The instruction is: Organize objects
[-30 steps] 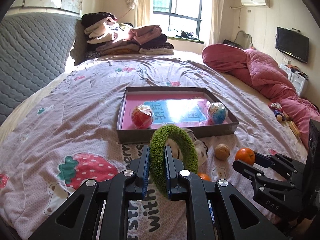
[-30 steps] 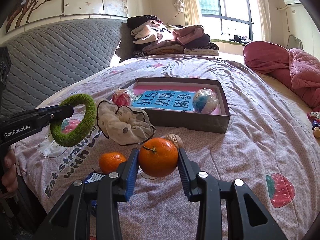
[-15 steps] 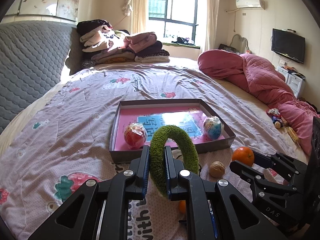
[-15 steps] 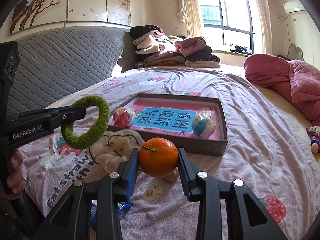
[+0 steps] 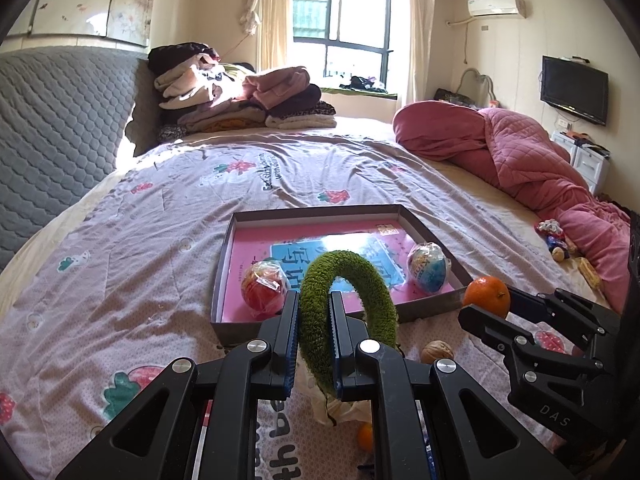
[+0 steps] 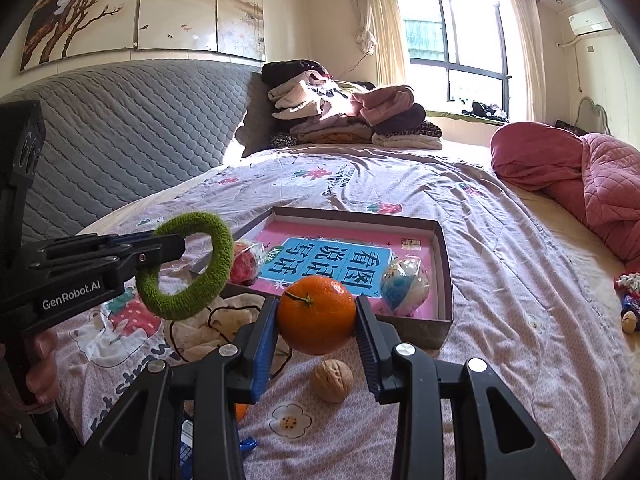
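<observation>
the left gripper (image 5: 314, 344) is clamped on a fuzzy green fabric ring (image 5: 344, 308), which stands upright between its blue-lined jaws, above the strawberry-print bedspread (image 5: 120, 280). beyond it lies a shallow grey cardboard box (image 5: 424, 232) with a pink book inside, holding a red wrapped ball (image 5: 264, 290) near the left wall and a blue-and-white wrapped ball (image 5: 428, 266) near the right wall. at the right edge the right gripper (image 5: 486, 302) holds a round orange tangerine (image 5: 486, 296); a brown walnut (image 5: 437, 352) lies on the cover below.

in the right wrist view, the right gripper (image 6: 316, 316) squeezes the tangerine (image 6: 316, 314) between both pads, lifted off the bed just before the box's near wall (image 6: 416, 330). the walnut (image 6: 332, 380) lies beneath. to the left, the left gripper (image 6: 176, 246) carries the green ring (image 6: 192, 268) over a cream fabric scrunchie (image 6: 200, 328).
</observation>
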`<state>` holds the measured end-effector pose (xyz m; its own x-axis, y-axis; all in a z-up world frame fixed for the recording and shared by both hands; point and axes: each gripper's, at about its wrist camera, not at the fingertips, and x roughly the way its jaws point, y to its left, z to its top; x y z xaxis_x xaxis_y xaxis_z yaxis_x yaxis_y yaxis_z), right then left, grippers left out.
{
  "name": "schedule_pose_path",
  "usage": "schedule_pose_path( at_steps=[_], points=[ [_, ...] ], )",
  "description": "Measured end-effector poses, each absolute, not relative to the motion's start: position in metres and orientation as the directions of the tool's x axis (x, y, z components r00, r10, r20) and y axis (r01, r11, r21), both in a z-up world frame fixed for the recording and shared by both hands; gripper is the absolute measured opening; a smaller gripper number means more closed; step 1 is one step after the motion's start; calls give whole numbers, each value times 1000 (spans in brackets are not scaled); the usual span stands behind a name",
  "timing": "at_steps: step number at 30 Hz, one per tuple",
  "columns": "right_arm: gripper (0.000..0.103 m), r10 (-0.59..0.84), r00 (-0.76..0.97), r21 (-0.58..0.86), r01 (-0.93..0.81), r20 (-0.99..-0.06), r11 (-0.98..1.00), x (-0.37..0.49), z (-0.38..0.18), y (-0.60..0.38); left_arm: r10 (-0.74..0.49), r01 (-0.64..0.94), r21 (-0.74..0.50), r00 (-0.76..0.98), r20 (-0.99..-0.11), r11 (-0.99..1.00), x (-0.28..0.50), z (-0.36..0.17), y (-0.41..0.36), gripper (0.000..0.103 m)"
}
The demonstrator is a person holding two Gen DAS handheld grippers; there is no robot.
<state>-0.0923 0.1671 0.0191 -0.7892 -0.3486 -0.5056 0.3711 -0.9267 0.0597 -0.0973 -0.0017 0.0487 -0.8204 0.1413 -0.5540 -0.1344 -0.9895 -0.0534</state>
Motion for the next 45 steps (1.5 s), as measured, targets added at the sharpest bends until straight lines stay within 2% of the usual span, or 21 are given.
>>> schedule_pose_path(
  at_steps=[20,45],
  points=[
    [38,-345,-790,9,395,-507,-919,-135,25,154,167,-154,-69,-824,-541,-986,-135,59,-8,13],
    [38,-336,-794,-29,405,-507,-914,-183,21,147,233,-172,-162,-814,-533,-972,-197,47,-14,13]
  ],
)
